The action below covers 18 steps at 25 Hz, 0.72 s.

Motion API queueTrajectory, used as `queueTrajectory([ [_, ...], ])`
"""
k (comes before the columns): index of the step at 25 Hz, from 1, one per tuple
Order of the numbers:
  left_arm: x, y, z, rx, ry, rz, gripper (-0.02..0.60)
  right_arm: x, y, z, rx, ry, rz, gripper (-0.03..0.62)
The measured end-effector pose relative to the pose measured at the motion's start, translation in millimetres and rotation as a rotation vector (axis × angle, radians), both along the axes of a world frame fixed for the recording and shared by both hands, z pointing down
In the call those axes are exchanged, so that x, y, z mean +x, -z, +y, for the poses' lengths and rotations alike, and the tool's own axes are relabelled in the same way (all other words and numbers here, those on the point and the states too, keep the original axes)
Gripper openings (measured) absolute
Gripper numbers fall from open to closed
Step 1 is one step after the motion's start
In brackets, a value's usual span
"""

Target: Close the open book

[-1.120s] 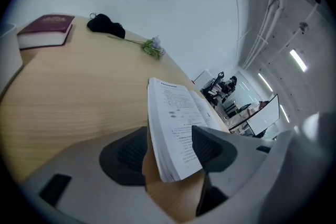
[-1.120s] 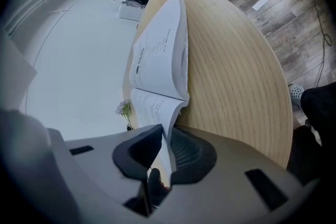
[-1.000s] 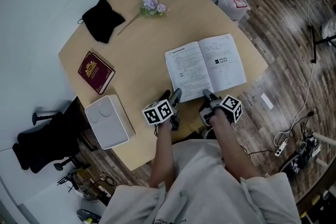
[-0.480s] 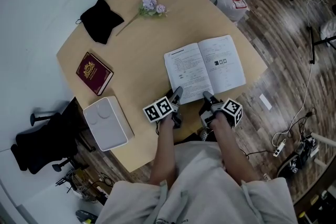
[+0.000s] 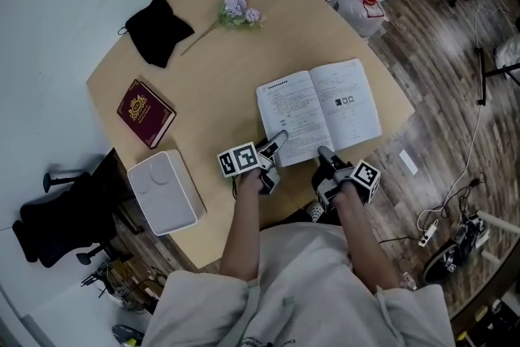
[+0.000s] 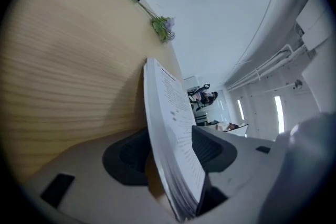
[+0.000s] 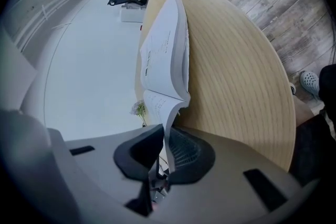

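White open paperback book (image 5: 319, 110) lies at light wooden counter's (image 5: 203, 85) near right edge, unclosed. Left tongs (image 5: 278, 140) gape around left pages, seemingly not pinching. Right tongs (image 5: 323, 152), just closing, nip a few right pages. Folding shut remains.

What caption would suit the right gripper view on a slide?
Right gripper, its jaws just closing, pinches a few pages of the open book on a wooden table.
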State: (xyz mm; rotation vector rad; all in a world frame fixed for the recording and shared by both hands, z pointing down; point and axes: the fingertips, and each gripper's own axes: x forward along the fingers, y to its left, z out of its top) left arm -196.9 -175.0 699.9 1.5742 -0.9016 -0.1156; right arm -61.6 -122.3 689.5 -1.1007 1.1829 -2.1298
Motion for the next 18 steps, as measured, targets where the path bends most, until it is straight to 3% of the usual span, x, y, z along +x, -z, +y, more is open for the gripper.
queueTrajectory([
  [6,6,13,-21,0.014,-0.028,0.193,0.250,4,2,2,0.015,0.014,-0.016,0.041],
  [14,3,10,-24,-0.001,-0.054,0.257,0.175,5,-5,2,0.038,0.031,-0.049,0.044],
  [18,4,11,-21,0.005,-0.089,0.245,0.135,6,-8,5,0.041,0.061,-0.030,0.052],
])
